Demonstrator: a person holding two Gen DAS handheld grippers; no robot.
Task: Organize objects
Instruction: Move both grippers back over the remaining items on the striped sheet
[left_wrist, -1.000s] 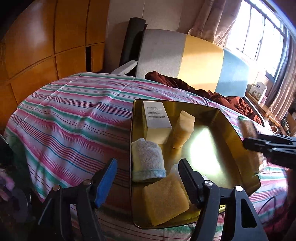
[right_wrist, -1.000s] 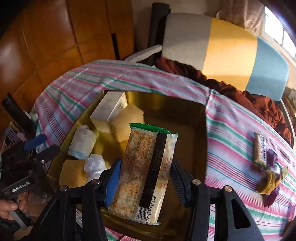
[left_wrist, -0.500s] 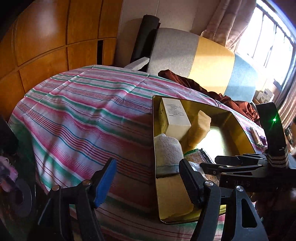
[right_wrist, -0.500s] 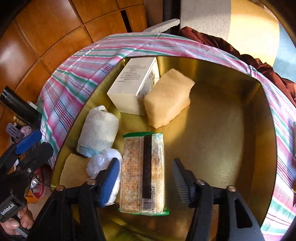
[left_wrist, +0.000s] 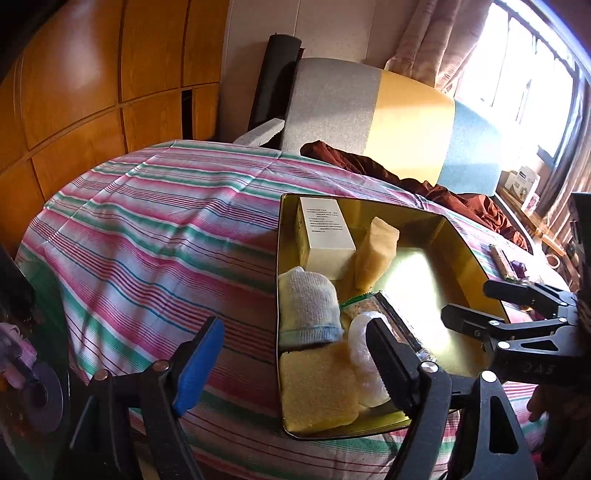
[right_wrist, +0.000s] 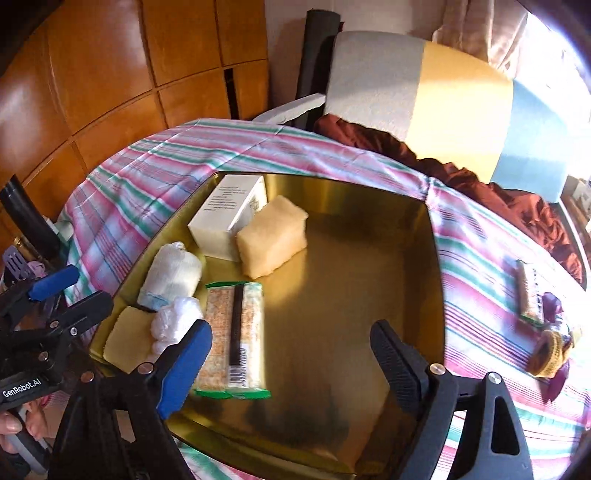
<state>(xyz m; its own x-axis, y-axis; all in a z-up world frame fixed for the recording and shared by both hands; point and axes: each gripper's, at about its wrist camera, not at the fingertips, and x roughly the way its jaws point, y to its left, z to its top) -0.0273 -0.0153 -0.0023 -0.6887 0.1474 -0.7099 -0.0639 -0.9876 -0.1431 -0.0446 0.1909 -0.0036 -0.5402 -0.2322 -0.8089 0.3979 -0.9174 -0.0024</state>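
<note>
A gold tray (right_wrist: 369, 240) (left_wrist: 461, 258) sits on the striped tablecloth. It holds a white box (right_wrist: 225, 218) (left_wrist: 325, 232), a yellow sponge block (right_wrist: 273, 236) (left_wrist: 375, 251), a rolled white sock (right_wrist: 171, 273) (left_wrist: 308, 310), a flat yellow sponge (right_wrist: 127, 339) (left_wrist: 317, 391), a crumpled plastic bag (right_wrist: 173, 325) (left_wrist: 369, 354) and a green-edged cracker packet (right_wrist: 234, 332) (left_wrist: 391, 314). My right gripper (right_wrist: 291, 362) is open and empty above the tray's near part, beside the packet; it also shows in the left wrist view (left_wrist: 476, 306). My left gripper (left_wrist: 291, 362) is open and empty over the tray's near left edge; it also shows in the right wrist view (right_wrist: 51, 291).
A second snack bar (right_wrist: 528, 295) (left_wrist: 502, 262) and a yellow and purple knitted item (right_wrist: 550, 350) lie on the cloth right of the tray. A dark red cloth (right_wrist: 443, 162) and a grey, yellow and blue cushion (right_wrist: 424, 81) lie behind. Wood panelling (right_wrist: 110, 74) stands left.
My right gripper lowered the cracker packet into the tray, opened and pulled back from it. The packet now lies flat beside the plastic bag. My left gripper stayed open, shifting slightly.
</note>
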